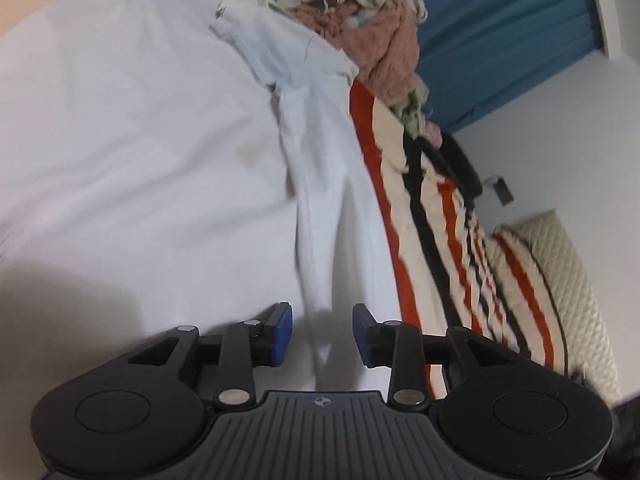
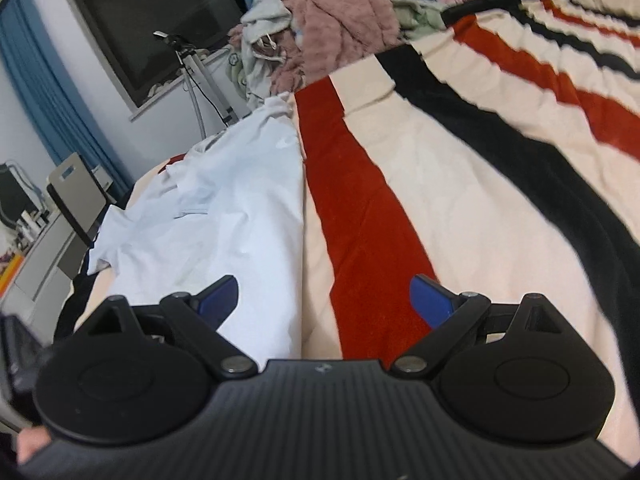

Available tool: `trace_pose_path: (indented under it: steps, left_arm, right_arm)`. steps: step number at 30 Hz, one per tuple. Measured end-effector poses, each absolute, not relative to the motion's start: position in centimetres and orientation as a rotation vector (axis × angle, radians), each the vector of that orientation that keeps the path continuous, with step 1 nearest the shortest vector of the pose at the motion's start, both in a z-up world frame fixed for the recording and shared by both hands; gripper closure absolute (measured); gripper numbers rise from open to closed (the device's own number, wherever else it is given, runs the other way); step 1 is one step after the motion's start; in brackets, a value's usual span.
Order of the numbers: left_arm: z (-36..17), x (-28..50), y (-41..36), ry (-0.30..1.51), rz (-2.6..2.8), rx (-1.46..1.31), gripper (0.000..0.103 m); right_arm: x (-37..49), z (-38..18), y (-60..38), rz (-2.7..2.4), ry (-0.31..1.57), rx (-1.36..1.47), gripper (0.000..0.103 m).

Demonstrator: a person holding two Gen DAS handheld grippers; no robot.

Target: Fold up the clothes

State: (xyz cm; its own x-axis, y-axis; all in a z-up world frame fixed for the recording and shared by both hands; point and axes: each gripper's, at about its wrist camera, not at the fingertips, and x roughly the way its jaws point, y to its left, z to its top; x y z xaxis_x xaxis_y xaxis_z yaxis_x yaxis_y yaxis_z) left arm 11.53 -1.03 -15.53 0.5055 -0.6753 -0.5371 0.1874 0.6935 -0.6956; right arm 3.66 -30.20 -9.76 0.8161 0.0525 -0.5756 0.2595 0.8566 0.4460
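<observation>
I count one white garment (image 2: 224, 216) spread on one striped blanket (image 2: 460, 184), one heap of clothes (image 2: 320, 36), one dark screen (image 2: 148, 20) and one chair (image 2: 76, 200).

A bed covered by a striped blanket (image 2: 400, 184) in cream, red and black carries a white garment (image 2: 224, 216) spread ahead-left of the right gripper, and a heap of clothes (image 2: 320, 28) farther ahead
</observation>
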Motion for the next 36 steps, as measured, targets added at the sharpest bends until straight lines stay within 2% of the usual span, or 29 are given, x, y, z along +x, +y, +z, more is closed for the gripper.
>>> trace_pose_path:
  steps: [7, 8, 10, 11, 17, 22, 24, 28, 31, 33, 35, 36]
  left_arm:
    - [-16.8, 15.9, -4.3, 0.847, -0.548, -0.577, 0.067]
    - [-16.7, 16.0, -4.5, 0.847, -0.555, -0.566, 0.073]
    - [-16.7, 16.3, -4.6, 0.859, -0.572, -0.550, 0.098]
    - [-16.7, 16.5, -4.6, 0.873, -0.576, -0.558, 0.101]
    - [-14.0, 16.9, -1.0, 0.870, -0.570, -0.702, 0.101]
    - [-11.3, 16.9, 1.0, 0.817, -0.554, -0.692, 0.101]
    - [-12.4, 17.1, 1.4, 0.849, -0.567, -0.736, 0.094]
    - [-15.8, 16.7, 1.7, 0.941, -0.561, -0.800, 0.089]
    - [-17.2, 16.4, 0.9, 0.963, -0.555, -0.788, 0.082]
    - [-17.2, 16.2, 0.1, 0.952, -0.571, -0.779, 0.067]
    - [-17.1, 15.9, -0.8, 0.938, -0.581, -0.748, 0.060]
    - [-17.0, 15.6, -1.2, 0.930, -0.581, -0.717, 0.060]
  right_arm:
    - [4.7, -11.3, -29.6, -0.117, 0.662, 0.511, 0.009]
    - [4.9, -11.5, -29.6, -0.120, 0.668, 0.511, 0.009]
    - [5.3, -11.8, -29.6, -0.124, 0.680, 0.517, 0.009]
    - [5.5, -12.0, -29.6, -0.126, 0.685, 0.521, 0.009]
    - [5.8, -12.1, -29.3, -0.122, 0.687, 0.508, 0.009]
    - [5.6, -11.9, -29.1, -0.122, 0.680, 0.495, 0.009]
    - [5.6, -11.8, -29.0, -0.123, 0.680, 0.490, 0.009]
    - [5.5, -11.6, -28.7, -0.123, 0.680, 0.472, 0.009]
    - [5.3, -11.5, -28.3, -0.112, 0.681, 0.465, 0.009]
    - [5.1, -11.4, -28.1, -0.102, 0.680, 0.462, 0.009]
    - [4.9, -11.2, -27.8, -0.091, 0.678, 0.458, 0.009]
    - [4.8, -11.2, -27.7, -0.088, 0.676, 0.454, 0.009]
